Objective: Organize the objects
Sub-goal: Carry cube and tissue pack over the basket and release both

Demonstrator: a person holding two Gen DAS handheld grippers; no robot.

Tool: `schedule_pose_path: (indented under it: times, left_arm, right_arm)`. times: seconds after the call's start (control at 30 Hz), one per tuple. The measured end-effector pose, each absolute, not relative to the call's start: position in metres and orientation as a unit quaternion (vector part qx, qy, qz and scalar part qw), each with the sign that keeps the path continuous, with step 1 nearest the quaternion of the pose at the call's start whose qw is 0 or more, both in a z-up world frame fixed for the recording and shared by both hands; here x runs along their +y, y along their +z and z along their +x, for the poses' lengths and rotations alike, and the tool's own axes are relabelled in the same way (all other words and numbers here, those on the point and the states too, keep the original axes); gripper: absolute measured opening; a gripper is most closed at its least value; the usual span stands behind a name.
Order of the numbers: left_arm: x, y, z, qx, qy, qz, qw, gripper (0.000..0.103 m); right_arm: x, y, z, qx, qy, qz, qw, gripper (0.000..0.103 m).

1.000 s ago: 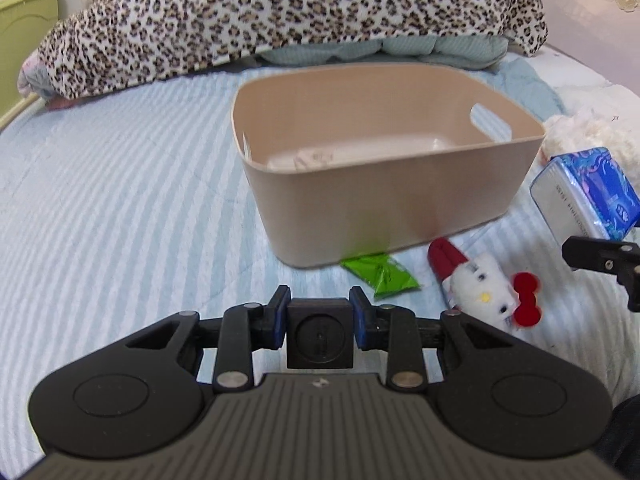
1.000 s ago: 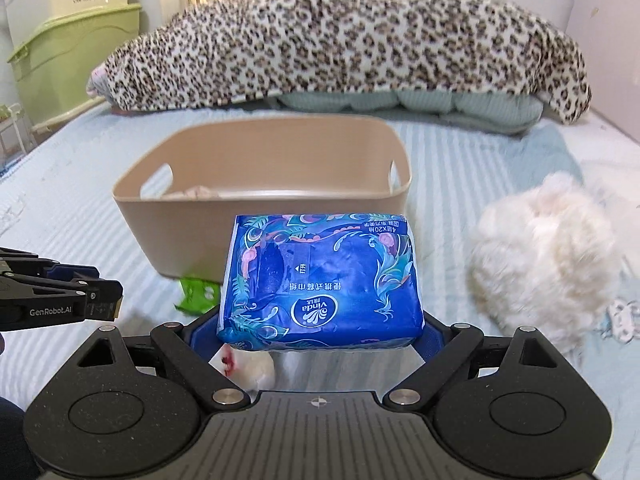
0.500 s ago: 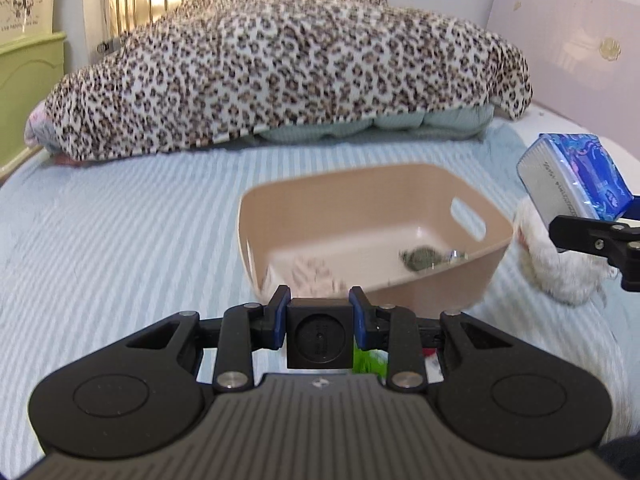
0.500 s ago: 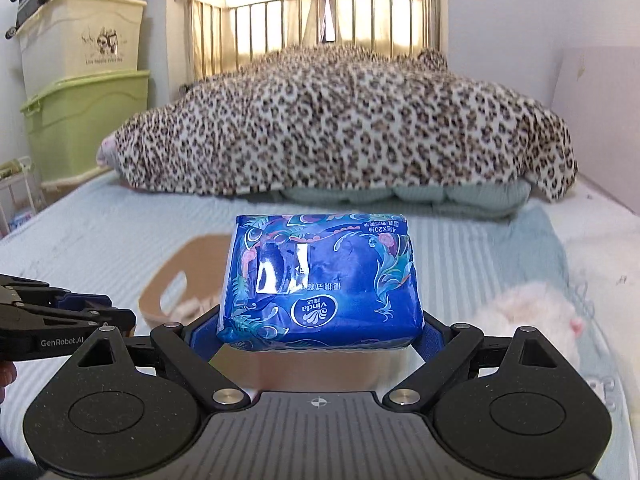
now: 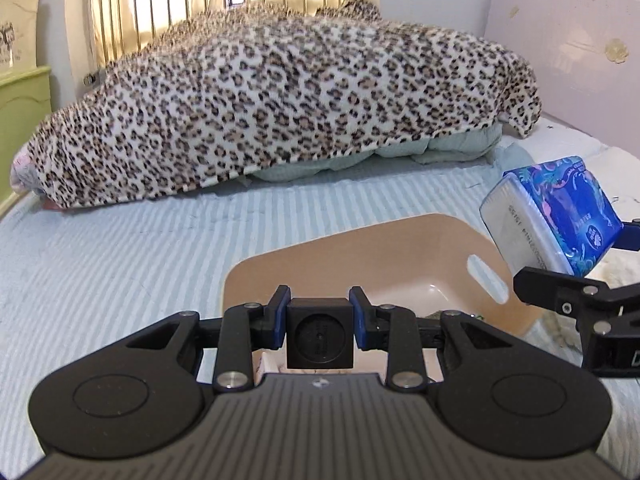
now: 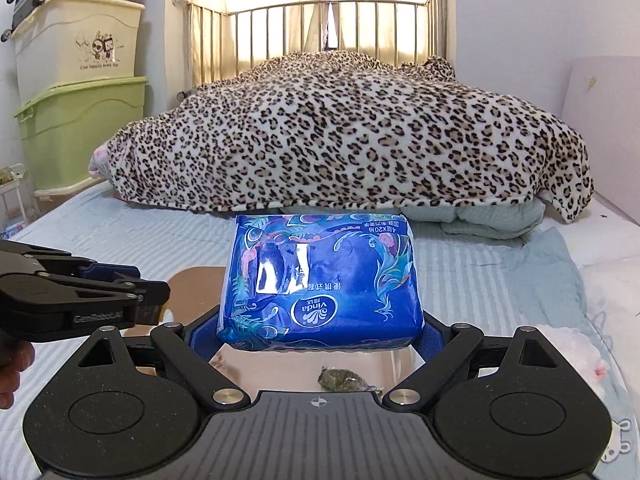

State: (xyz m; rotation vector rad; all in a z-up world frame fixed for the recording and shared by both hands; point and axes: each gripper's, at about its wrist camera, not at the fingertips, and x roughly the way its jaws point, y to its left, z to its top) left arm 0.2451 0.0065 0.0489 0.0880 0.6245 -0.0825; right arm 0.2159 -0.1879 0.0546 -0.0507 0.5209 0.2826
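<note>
My left gripper [image 5: 320, 322] is shut on a small black cube [image 5: 320, 334] and holds it above the near edge of the beige bin [image 5: 440, 252]. My right gripper [image 6: 320, 320] is shut on a blue tissue pack [image 6: 320, 280], held above the bin [image 6: 188, 280]. The pack also shows in the left wrist view [image 5: 560, 216], over the bin's right side. A small greenish item [image 6: 340, 380] lies in the bin.
A leopard-print blanket [image 5: 280, 112] is heaped across the far bed. A white plush toy [image 6: 572, 356] lies right of the bin. Green and cream storage boxes [image 6: 80, 92] stand at the left wall. The left gripper shows in the right wrist view [image 6: 80, 300].
Both grippers have risen and moved forward over the bin, still holding the cube and the tissue pack. The green packet and the Hello Kitty toy have dropped out of view.
</note>
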Motion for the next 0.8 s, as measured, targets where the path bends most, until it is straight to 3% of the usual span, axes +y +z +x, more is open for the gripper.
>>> schedule_pose_path:
  times: [0.43,0.7,0.77,0.8]
  left_arm:
    - [0.01,-0.041,0.313,0.397,-0.009,0.029,0.917,0.033]
    - [0.002,-0.043,0.311,0.394,-0.013,0.055,0.917,0.034]
    - [0.002,-0.037,0.308,0.389,-0.011,0.056,0.919,0.044]
    - [0.002,-0.033,0.306,0.387,-0.009,0.053,0.92,0.058]
  right_arm:
    - [-0.169,-0.017,0.288,0.328,0.132,-0.056,0.934,0.092]
    - [-0.161,-0.043,0.297,0.37,0.126,-0.075,0.917,0.093]
    - [-0.162,-0.04,0.293,0.367,0.125,-0.08,0.918,0.096]
    - [-0.163,-0.037,0.291,0.363,0.124,-0.082,0.92,0.096]
